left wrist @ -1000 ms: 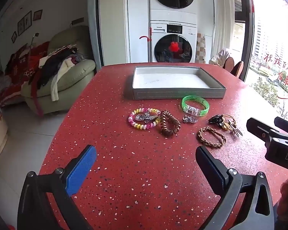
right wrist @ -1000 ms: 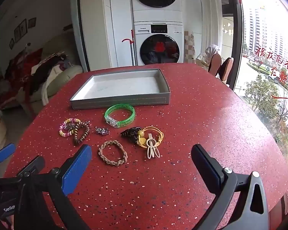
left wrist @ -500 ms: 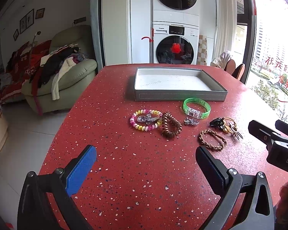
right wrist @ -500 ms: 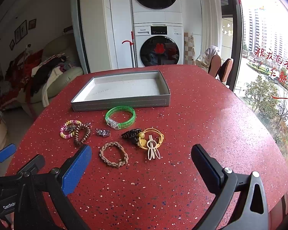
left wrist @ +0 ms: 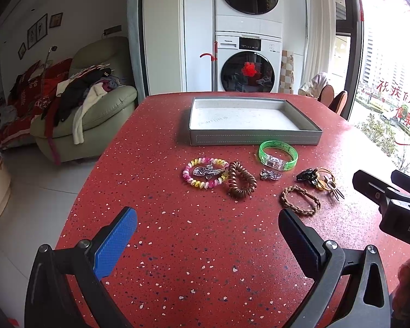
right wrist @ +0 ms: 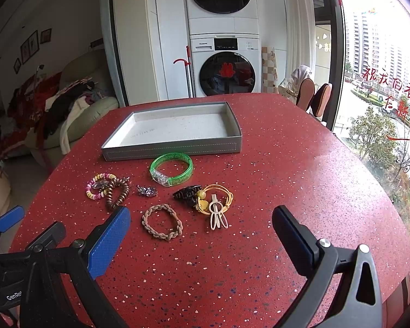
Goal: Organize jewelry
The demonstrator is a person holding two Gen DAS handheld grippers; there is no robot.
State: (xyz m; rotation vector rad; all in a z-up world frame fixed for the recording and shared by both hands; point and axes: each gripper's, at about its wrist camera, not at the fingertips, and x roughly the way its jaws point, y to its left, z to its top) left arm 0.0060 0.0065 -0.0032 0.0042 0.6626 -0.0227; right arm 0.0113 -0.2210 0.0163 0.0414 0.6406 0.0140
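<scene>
Left gripper [left wrist: 207,229]: fingers spread wide, holding nothing, above bare red surface [left wrist: 194,246].
Right gripper [right wrist: 201,227]: fingers spread wide, holding nothing; also seen at right edge of left view.
Tray [right wrist: 172,149]: grey, shallow, pale lining, at far side of surface, nothing in it.
Green bangle [right wrist: 171,169]: just in front of tray's near wall.
Bead bracelet [left wrist: 205,173]: pink-yellow, silver charm lying in it, touching brown coil tie [left wrist: 242,183] on its right.
Silver brooch [left wrist: 270,175]: between coil tie and black clip.
Braided band [right wrist: 162,221]: nearest the right gripper, just ahead of its blue left finger [right wrist: 109,242], not between the fingers.
Black claw clip [right wrist: 186,194]: touching yellow hair ties [right wrist: 218,196]; cream clip [right wrist: 217,214] lies on them.
Jewelry vs left fingers: all ahead of the fingertips, apart from them; braided band just beyond the right fingertip.
</scene>
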